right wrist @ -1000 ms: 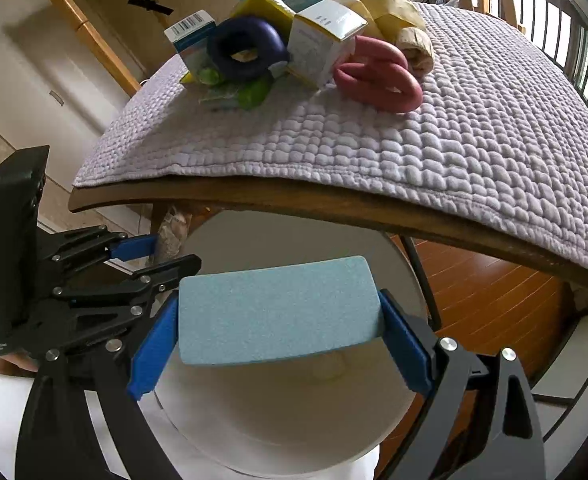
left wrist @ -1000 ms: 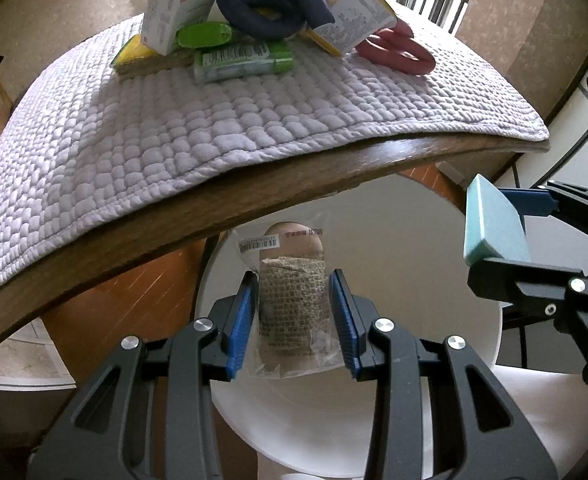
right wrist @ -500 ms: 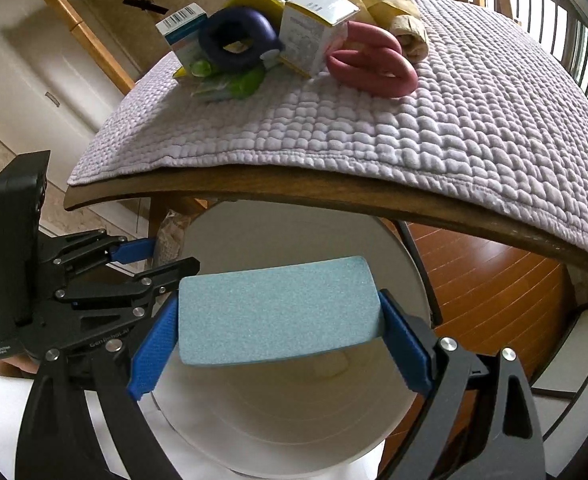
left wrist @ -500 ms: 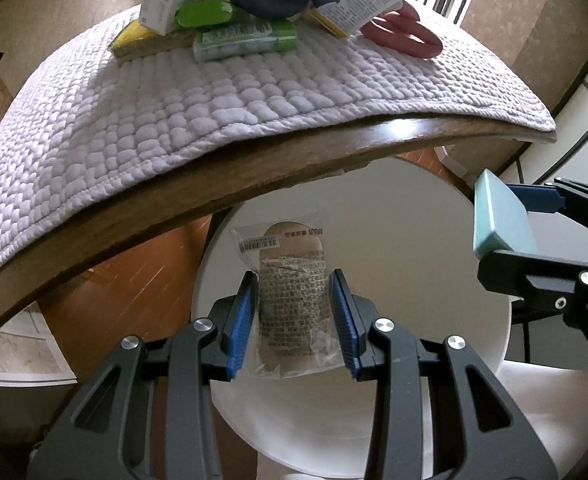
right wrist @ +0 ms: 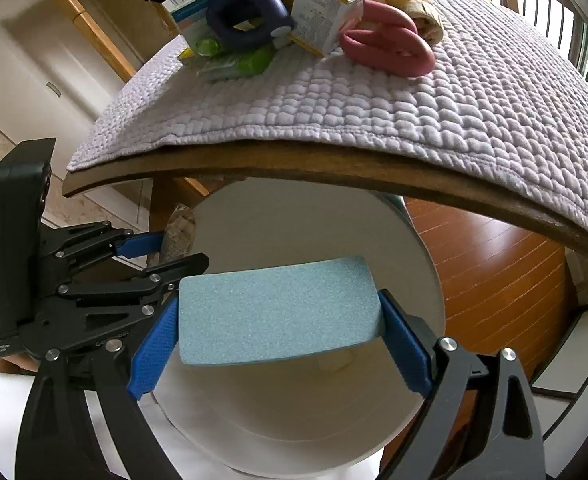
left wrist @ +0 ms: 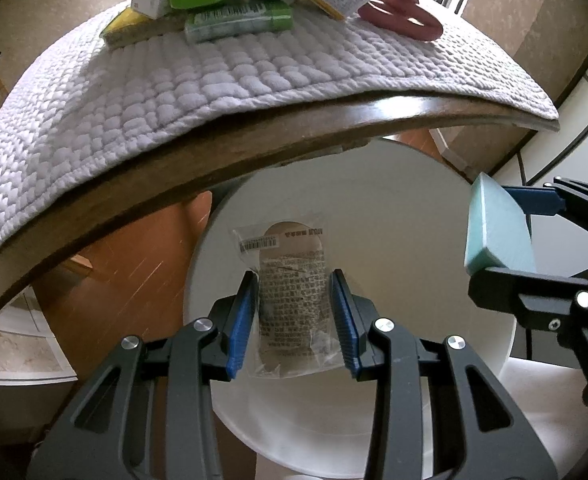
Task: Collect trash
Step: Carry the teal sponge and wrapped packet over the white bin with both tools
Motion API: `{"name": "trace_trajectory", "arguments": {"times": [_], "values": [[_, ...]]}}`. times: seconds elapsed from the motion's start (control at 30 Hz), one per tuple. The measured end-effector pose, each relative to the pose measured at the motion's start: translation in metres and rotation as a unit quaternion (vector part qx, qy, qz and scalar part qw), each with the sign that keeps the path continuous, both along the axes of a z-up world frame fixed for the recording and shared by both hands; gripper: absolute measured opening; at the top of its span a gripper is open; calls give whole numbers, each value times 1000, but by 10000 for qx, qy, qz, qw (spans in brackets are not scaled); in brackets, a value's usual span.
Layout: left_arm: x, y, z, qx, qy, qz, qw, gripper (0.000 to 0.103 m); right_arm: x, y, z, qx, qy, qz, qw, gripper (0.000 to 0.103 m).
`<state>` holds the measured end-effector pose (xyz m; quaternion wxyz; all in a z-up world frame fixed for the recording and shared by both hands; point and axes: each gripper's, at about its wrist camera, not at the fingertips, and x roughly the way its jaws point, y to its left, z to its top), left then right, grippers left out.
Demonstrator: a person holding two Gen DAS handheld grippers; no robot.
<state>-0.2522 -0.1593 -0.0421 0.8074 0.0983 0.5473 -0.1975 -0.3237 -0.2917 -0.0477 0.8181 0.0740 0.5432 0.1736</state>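
Left wrist view: left gripper (left wrist: 293,320) clamped on clear bagged net roll (left wrist: 291,308), above white bin (left wrist: 434,208), below table edge (left wrist: 253,140).

Right wrist view: right gripper (right wrist: 277,336) clamped on blue sponge (right wrist: 275,312), over same bin's opening; quilted mat (right wrist: 374,104) on table above.

Both grippers dropped lower, nearer the white bin (left wrist: 434,208): table edge (left wrist: 253,140) now higher in both views, more bin interior shows. Left gripper (left wrist: 292,322) with bagged roll (left wrist: 291,304) possibly slightly further over the opening. Right gripper (right wrist: 279,346) likewise.
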Motion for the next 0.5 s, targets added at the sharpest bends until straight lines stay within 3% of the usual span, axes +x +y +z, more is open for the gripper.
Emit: {"name": "trace_trajectory", "arguments": {"times": [0.5], "values": [[9,-11,-10,40,113,-54,9999,40,5,6,-12,-31,118,-21,9999,91]]}}
